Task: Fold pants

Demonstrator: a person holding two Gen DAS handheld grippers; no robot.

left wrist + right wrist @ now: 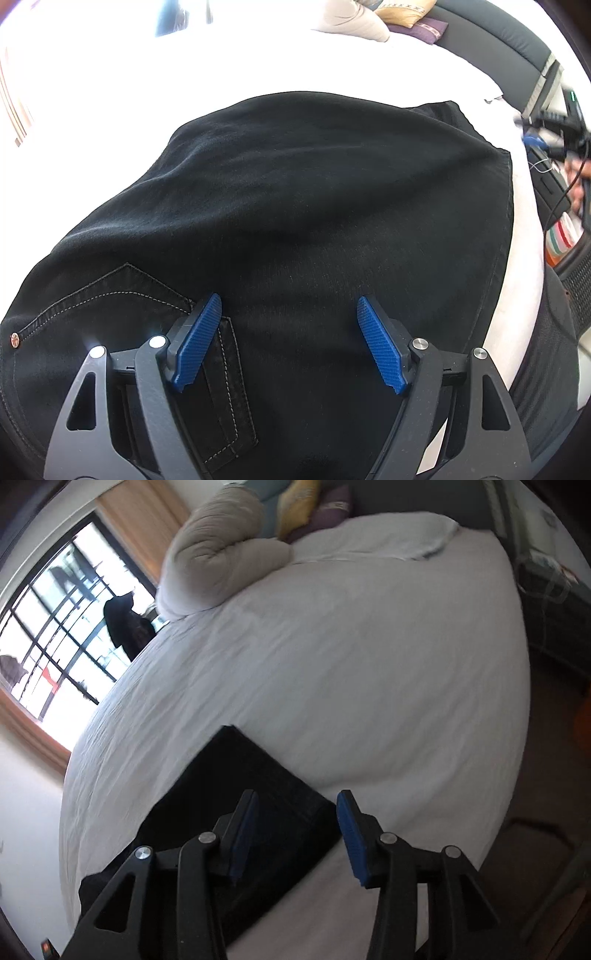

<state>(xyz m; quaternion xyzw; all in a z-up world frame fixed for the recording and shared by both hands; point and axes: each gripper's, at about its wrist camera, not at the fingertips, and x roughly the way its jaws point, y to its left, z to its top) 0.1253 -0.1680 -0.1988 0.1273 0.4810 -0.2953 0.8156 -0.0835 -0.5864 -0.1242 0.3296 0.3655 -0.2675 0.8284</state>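
Black pants (295, 206) lie folded flat on a white bed sheet (258, 62). A back pocket with pale stitching (122, 295) shows at the lower left. My left gripper (290, 310) is open and empty, just above the pants near the pocket. In the right wrist view a folded end of the pants (240, 797) lies on the white sheet (351, 664). My right gripper (297, 805) is open and empty above that end, its jaws astride the right edge of the fabric. The other gripper (554, 136) shows blurred at the far right of the left wrist view.
A rolled grey duvet (221, 550) and coloured pillows (295, 506) lie at the head of the bed. A barred window (62, 627) with tan curtains is at the left. A dark bedside unit (554, 620) and brown floor (535, 812) lie right of the bed.
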